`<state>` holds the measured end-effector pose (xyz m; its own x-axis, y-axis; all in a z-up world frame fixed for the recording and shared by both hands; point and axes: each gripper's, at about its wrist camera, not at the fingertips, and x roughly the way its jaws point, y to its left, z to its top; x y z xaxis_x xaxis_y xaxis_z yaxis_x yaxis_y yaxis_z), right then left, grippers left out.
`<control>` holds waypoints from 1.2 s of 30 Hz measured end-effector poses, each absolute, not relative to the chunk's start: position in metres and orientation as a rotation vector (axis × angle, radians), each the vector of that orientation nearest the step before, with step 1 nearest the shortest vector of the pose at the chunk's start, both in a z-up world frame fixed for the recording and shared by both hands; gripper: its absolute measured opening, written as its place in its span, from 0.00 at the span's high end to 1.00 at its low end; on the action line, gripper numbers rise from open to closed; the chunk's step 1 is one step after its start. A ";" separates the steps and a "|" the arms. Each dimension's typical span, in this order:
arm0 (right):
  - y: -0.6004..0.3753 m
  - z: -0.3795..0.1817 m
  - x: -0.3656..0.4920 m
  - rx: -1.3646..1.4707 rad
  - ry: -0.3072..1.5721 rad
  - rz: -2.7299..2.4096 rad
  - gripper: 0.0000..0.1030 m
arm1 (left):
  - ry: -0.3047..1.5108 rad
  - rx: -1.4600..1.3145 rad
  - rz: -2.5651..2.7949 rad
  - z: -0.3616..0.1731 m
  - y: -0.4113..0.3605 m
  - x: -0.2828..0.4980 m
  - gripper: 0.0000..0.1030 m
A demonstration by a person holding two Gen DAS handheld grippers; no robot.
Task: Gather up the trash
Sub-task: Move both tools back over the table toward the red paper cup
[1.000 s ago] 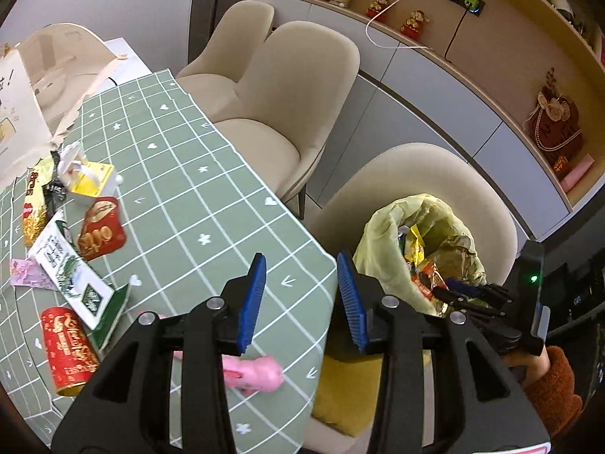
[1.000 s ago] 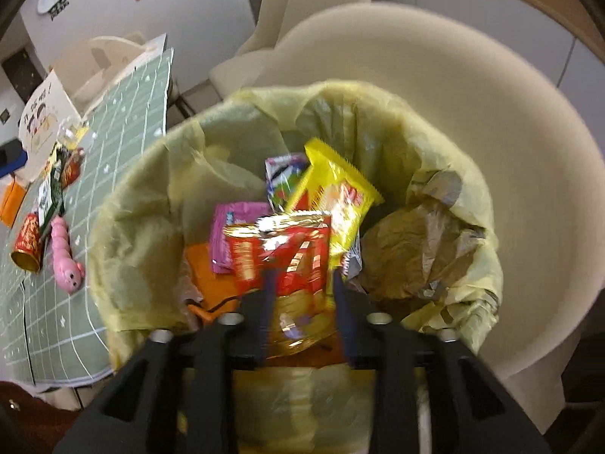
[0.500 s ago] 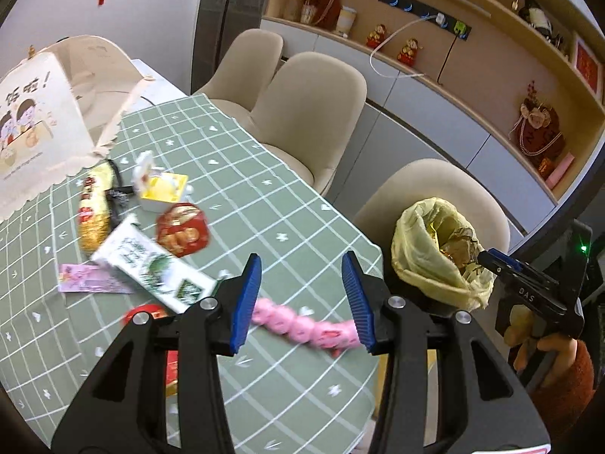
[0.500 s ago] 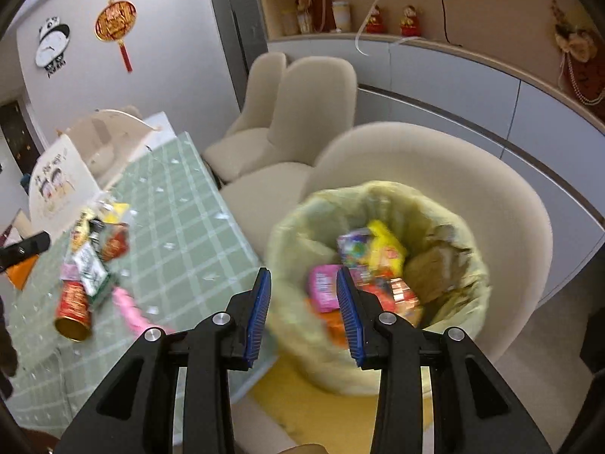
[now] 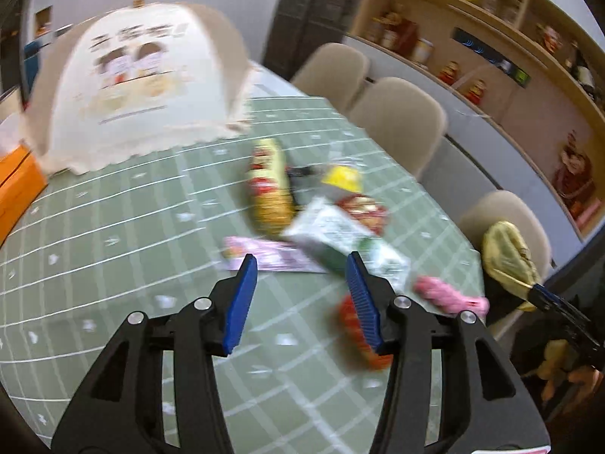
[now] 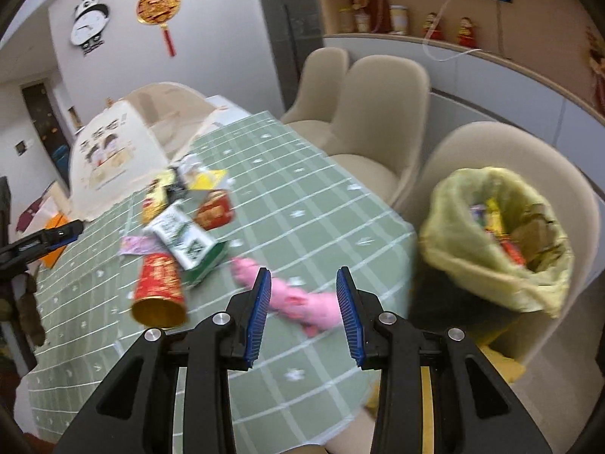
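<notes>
1. Left gripper (image 5: 298,295) was angled down over the green checked tablecloth (image 5: 113,249); jaws had just been opening, stood about half apart, nothing between the blue pads, nothing held.
2. Beyond its tips: flat pink wrapper (image 5: 264,259) just past the left pad, white-green carton (image 5: 340,238) past the right pad. All blurred, so no detail.
3. Right gripper (image 6: 302,314) also pitched down, over the table's near end; jaws part open, empty. Pink toy-like thing (image 6: 302,299) showed through the gap but lay on the cloth below, not gripped.
4. Trash pile sat mid-table, touching/overlapping: red-gold paper cup (image 6: 160,291) on its side, mouth toward cam; carton (image 6: 181,238) beside it; red packet (image 6: 213,210) behind; yellow snack bag (image 5: 270,189) and a yellow item (image 5: 342,178) farther back.
5. In the left view the cup was mostly hidden behind the right finger, only a red-orange smear visible.
6. Bin w/ yellow-green liner (image 6: 472,242) stood off the table's right edge, against a beige chair (image 6: 503,151); wrappers already inside. In the left view the bin (image 5: 506,261) showed far right, the right gripper's tip just below it.
7. White mesh food cover (image 5: 140,83) at the table's far end, well apart from the trash; orange box (image 5: 15,185) at left edge.
8. Left gripper's tip (image 6: 49,236) visible at the right view's left edge, beside the table; hand behind it too dark to read.
</notes>
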<state>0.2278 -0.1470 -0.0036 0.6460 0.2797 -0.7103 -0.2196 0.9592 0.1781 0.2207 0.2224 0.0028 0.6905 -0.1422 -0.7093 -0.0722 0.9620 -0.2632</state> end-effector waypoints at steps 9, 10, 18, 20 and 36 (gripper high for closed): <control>-0.064 -0.022 0.240 0.031 0.904 0.521 0.56 | 0.846 -0.397 -0.011 -0.028 0.269 0.225 0.54; -0.055 -0.024 0.240 0.021 0.913 0.551 0.55 | 0.845 -0.410 -0.017 -0.029 0.270 0.225 0.54; 0.010 -0.051 0.248 -0.114 0.968 0.665 0.55 | 0.892 -0.426 -0.015 -0.049 0.275 0.222 0.53; 0.017 -0.064 0.253 -0.142 1.003 0.661 0.51 | 0.899 -0.440 -0.009 -0.055 0.278 0.220 0.53; -0.044 -0.032 0.265 -0.017 0.965 0.559 0.74 | 0.908 -0.357 -0.096 -0.060 0.260 0.261 0.53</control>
